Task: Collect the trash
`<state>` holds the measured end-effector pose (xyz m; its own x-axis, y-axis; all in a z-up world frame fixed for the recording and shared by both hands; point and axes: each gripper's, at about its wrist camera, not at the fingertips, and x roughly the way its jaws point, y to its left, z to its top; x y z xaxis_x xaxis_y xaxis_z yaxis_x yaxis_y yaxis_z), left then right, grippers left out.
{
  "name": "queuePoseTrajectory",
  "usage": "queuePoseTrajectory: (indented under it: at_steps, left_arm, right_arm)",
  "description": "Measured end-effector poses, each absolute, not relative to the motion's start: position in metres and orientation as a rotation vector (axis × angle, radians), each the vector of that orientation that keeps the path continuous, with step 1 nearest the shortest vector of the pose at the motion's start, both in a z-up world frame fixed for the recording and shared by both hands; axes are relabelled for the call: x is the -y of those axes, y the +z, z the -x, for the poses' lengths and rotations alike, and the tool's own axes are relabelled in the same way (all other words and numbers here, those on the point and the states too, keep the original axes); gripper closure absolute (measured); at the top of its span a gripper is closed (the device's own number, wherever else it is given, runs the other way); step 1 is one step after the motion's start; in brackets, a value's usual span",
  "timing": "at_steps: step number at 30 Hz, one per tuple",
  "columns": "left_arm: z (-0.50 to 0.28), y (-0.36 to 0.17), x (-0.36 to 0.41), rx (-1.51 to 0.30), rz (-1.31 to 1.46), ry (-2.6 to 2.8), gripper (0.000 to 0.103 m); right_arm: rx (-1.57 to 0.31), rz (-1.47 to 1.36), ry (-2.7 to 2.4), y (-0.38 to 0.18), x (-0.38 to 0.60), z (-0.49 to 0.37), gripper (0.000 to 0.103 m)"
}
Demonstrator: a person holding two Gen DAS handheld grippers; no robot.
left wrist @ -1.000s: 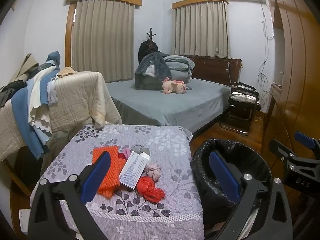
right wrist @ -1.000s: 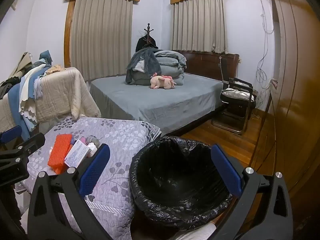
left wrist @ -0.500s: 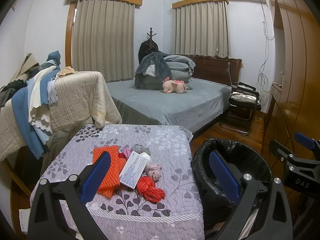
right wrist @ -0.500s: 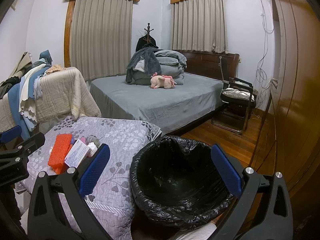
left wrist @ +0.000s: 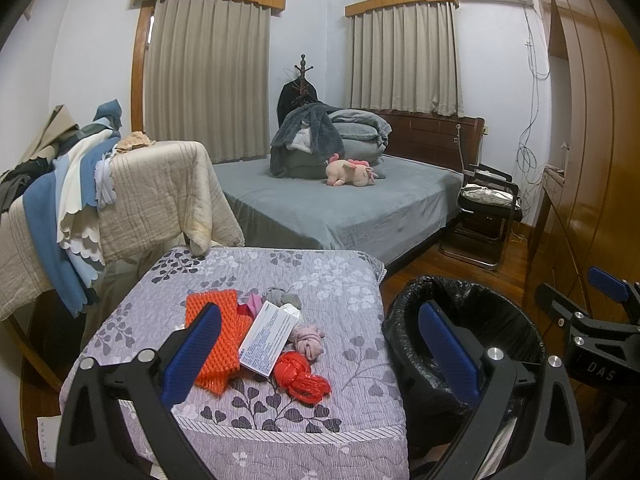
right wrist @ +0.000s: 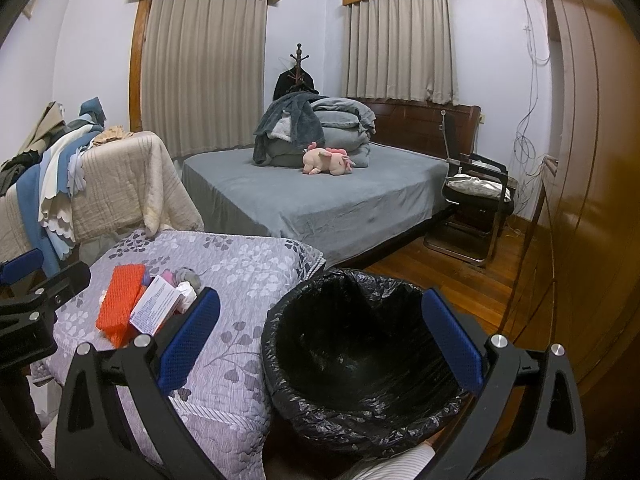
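Hovering both grippers above the quilted table (left wrist: 320,280), nothing grabbed yet. Left gripper (left wrist: 320,356): jaws wide apart, empty, aimed at the trash pile. Right gripper (right wrist: 320,344): jaws also spread wide, empty, hanging over the bin (right wrist: 360,352), which sits just beside the table's right edge with its black liner looking empty.

Pile sits mid-table, all touching or overlapping: orange foam net (left wrist: 216,336) on the far-from-bin side, white printed box (left wrist: 267,338) lying tilted across it, crumpled pink tissue (left wrist: 307,340) bin-side of the box, red bag wad (left wrist: 300,374) at the near end, grey and pink scraps (left wrist: 280,298) at the far end.

My read of the first pick: take the red wad or the tissue with the left, since they're loose and nearest the bin. Come down straight, pinch the wad only, don't snag the quilt. The box is flat, so grip it across the short edges or lift the raised end. Short carry to the bin, and release well inside the rim.
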<state>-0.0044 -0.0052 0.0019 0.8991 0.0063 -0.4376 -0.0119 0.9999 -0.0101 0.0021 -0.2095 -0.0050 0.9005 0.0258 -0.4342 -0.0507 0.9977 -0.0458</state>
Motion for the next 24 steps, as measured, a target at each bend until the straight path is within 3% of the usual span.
queuePoseTrajectory:
  at_steps: [24]
  left_arm:
    - [-0.001,0.0,0.001,-0.457,0.016,0.011,0.006]
  right_arm:
    - [-0.454,0.059,0.042,-0.013,0.202,-0.003,0.005]
